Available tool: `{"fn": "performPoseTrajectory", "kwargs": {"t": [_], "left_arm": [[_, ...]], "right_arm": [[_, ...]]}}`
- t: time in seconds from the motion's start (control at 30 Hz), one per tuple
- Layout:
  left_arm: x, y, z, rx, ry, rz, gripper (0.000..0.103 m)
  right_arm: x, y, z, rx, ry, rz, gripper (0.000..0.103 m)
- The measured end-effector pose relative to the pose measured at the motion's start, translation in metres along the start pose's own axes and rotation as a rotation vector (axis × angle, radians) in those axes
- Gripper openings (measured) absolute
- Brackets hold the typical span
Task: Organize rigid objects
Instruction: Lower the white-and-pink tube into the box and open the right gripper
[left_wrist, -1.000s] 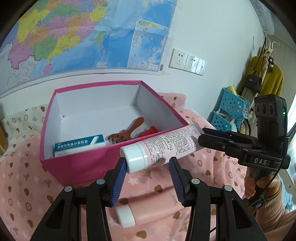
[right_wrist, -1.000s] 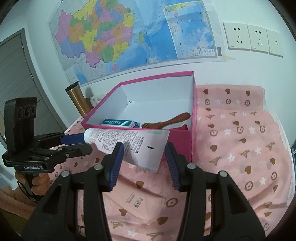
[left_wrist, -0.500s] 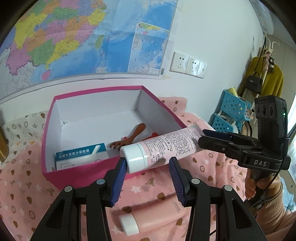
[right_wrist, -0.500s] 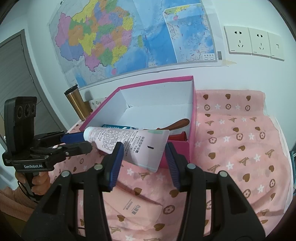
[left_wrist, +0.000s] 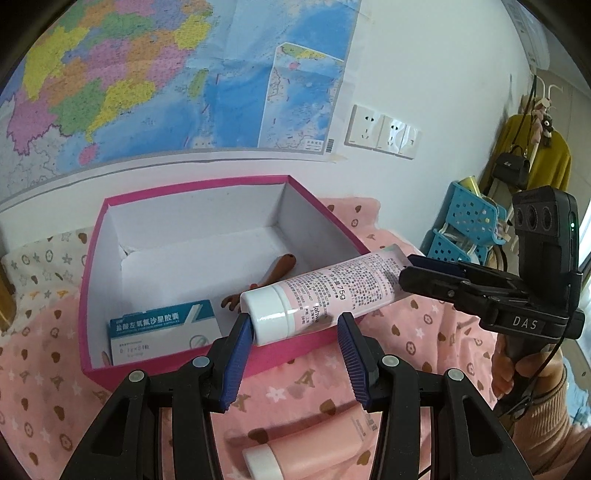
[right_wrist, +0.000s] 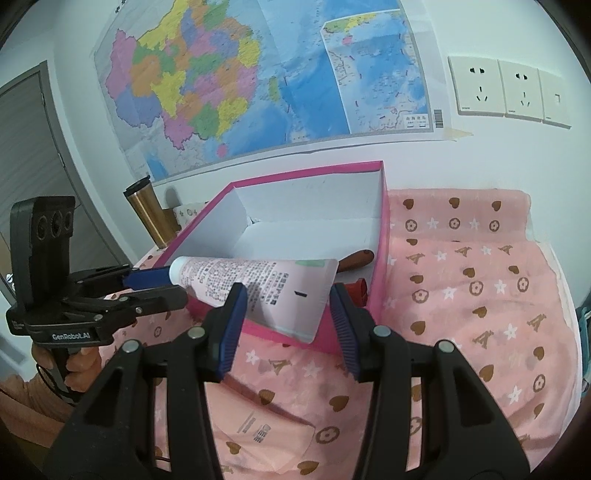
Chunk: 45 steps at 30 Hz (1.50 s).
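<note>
You have the pink-and-white tube (left_wrist: 325, 291) slung between both tools, off the cloth (right_wrist: 461, 295) and lying over the near right corner of the pink box (left_wrist: 184, 182). Its long axis runs left to right across that corner, the white cap to the left and the flat crimped tail to the right. Your right gripper (right_wrist: 288, 325) has the tail: in its own view the crimp fills the space between the two blue pads, so I judge them clamped on it. Your left gripper (left_wrist: 295, 347) is at the cap end, and there the cap rests against the left pad while the tube's body slants off toward the right pad; whether those fingers press it or only cradle it, I cannot tell. What matters for the next move is that the box floor lies just beyond and below the tube, so it has to go a little farther in and then down, kept level. The right tool is the one with the sure hold. Inside, a white and teal medicine carton (left_wrist: 162, 328) leans at the near left, and a brown wooden handle (left_wrist: 280, 267) lies to the right, its lower part hidden behind the tube. A red item (right_wrist: 356, 290) shows only as a sliver by the right wall. A second peach tube (left_wrist: 306, 446) lies on the cloth below your left tool, partly cut off by its arms
</note>
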<state>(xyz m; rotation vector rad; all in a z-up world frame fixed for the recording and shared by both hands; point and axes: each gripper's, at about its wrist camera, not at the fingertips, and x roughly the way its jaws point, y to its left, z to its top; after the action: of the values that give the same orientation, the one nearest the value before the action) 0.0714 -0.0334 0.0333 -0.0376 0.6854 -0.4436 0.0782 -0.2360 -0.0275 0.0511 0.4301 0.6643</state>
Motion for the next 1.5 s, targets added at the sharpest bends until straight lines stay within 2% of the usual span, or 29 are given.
{"fn": "performPoseTrajectory", "kwargs": {"t": [1.1, 1.5], "left_arm": [[0.023, 0.007, 0.016, 0.001, 0.019, 0.032, 0.047], [0.037, 0.020, 0.021, -0.031, 0.052, 0.033, 0.047]], "right_arm": [[0.017, -0.013, 0.013, 0.009, 0.008, -0.008, 0.050], [0.038, -0.019, 0.014, 0.024, 0.051, -0.022, 0.050]]}}
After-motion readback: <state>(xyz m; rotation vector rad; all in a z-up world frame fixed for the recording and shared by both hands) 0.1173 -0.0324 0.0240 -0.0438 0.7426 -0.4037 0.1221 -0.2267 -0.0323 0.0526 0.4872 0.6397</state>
